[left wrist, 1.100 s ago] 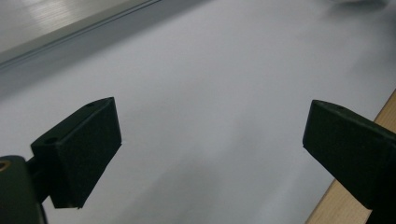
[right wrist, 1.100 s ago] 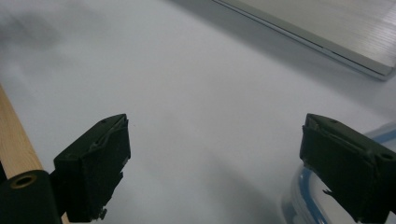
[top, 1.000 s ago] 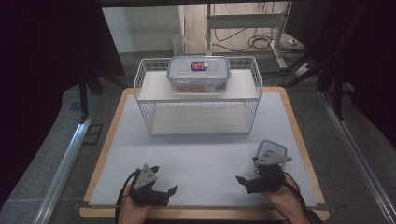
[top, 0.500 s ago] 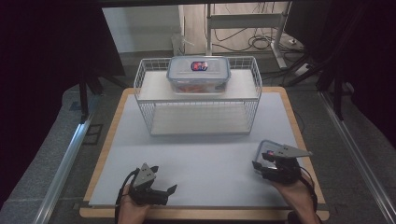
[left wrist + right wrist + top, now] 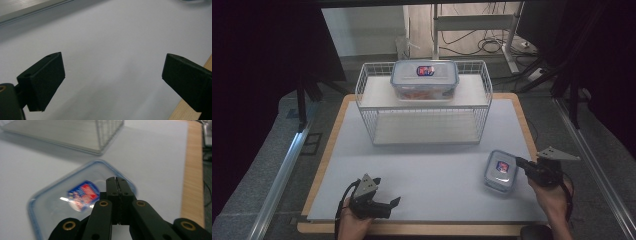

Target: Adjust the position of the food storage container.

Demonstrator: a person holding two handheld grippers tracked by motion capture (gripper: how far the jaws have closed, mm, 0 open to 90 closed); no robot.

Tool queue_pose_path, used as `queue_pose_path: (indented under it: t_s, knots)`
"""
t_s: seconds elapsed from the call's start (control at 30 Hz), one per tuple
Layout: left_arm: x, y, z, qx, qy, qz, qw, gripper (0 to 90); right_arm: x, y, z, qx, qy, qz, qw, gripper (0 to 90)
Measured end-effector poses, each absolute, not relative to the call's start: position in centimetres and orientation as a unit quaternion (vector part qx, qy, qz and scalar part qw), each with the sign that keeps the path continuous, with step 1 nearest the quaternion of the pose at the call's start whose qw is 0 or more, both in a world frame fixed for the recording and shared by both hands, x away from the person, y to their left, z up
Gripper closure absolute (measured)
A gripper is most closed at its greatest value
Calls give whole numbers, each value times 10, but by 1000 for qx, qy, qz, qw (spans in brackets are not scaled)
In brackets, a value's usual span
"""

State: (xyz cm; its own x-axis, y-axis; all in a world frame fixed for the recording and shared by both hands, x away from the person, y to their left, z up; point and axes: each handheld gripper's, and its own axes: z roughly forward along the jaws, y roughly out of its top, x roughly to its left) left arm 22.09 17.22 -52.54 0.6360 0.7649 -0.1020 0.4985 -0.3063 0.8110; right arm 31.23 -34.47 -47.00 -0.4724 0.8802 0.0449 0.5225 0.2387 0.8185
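Careful: your right hand-held gripper point(image 5: 518, 161) is pinched closed over the small container point(image 5: 500, 170); pushing could skid it away.

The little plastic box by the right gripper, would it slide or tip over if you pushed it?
The little plastic box looks low and flat on the smooth white mat, so it would probably slide, not tip. It looks clear and maybe empty, so likely light. Its lid looks glossy, so the shut right gripper might slip on it.
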Motion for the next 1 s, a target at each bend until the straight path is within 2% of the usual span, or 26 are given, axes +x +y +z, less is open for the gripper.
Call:
queue_pose_path:
  t_s: [0.27, 0.37, 0.77, 1.0]
  knots:
    - [222, 172, -526, 794, 400, 149, 432, 45, 329, -365, -488, 513, 744, 372, 214, 899]
    - [223, 172, -527, 795, 401, 146, 432, 45, 334, -367, -494, 517, 746, 370, 198, 899]
    - [223, 171, -527, 794, 402, 143, 434, 46, 334, -354, -500, 504, 770, 353, 168, 900]
    - [224, 171, -528, 792, 404, 140, 436, 46, 329, -327, -502, 473, 795, 355, 135, 900]
